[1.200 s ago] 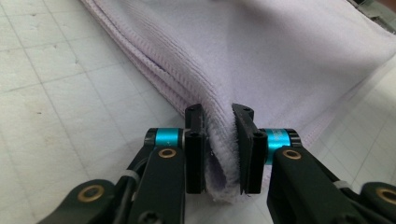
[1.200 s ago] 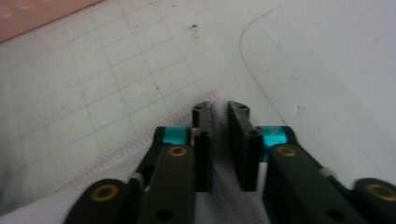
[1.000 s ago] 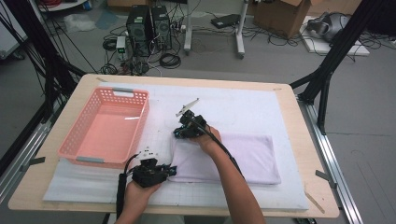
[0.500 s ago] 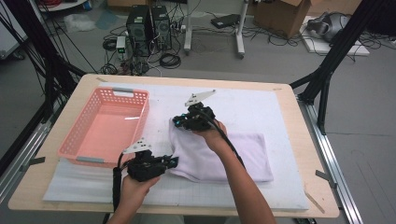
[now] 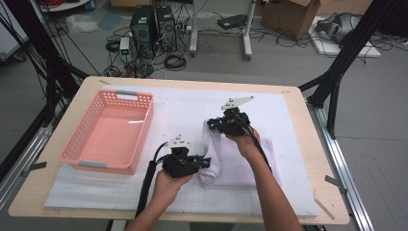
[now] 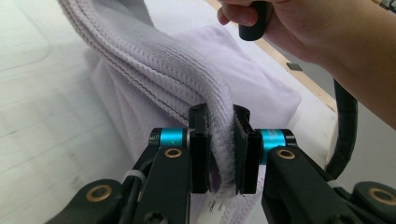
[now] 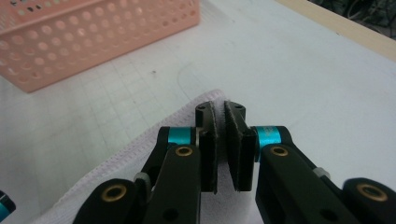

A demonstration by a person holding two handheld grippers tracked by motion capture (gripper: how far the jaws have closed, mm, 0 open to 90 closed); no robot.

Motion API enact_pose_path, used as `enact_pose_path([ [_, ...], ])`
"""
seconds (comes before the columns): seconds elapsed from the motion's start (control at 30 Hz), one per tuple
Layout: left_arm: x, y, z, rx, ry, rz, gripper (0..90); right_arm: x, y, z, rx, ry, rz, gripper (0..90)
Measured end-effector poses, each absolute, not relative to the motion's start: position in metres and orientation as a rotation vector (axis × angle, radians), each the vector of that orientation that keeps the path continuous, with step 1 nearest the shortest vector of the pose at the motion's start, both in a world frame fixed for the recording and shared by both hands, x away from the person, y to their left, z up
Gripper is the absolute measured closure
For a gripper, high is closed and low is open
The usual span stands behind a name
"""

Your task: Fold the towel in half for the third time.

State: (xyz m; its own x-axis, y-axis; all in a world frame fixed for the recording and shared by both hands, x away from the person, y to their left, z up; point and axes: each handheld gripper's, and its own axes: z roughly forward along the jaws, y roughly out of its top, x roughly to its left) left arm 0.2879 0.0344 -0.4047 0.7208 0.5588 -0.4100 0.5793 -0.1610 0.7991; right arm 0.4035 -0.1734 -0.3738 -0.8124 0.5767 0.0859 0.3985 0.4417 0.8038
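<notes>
You work at a pale wooden table [image 5: 62, 202] on a grey concrete floor [image 5: 375, 120]. Beyond its far edge stand two black computer towers [image 5: 154, 26] amid tangled cables. A brown cardboard box [image 5: 288, 12] sits far right.

The basket [image 5: 108, 132] sits left of the towel [image 5: 235, 161].

Left of the left hand-held gripper [image 5: 204, 162] the pink perforated plastic basket [image 5: 109, 131] blocks passage; beyond the right hand-held gripper [image 5: 211, 124] white bench mat [image 5: 183, 103] lies open.
</notes>
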Motion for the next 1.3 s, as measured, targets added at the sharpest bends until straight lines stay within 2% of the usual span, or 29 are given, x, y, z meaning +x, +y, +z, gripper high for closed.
enact_pose_path([
  [0.57,0.3,-0.029,-0.415,1.87,0.848,-0.05,76.8,0.4,-0.237,-0.39,0.949,2.423,1.244,84.5],
  [0.67,0.299,-0.038,-0.418,1.876,0.827,-0.036,70.4,0.399,-0.245,-0.39,0.933,2.414,1.225,84.5],
  [0.9,0.293,-0.04,-0.414,1.866,0.772,0.022,46.5,0.398,-0.265,-0.398,0.958,2.408,1.186,84.6],
  [1.07,0.291,-0.027,-0.41,1.846,0.758,0.068,41.1,0.397,-0.277,-0.402,0.986,2.396,1.17,84.6],
  [1.3,0.291,0.003,-0.417,1.84,0.789,0.141,39.3,0.394,-0.294,-0.4,1.014,2.351,1.125,84.3],
])
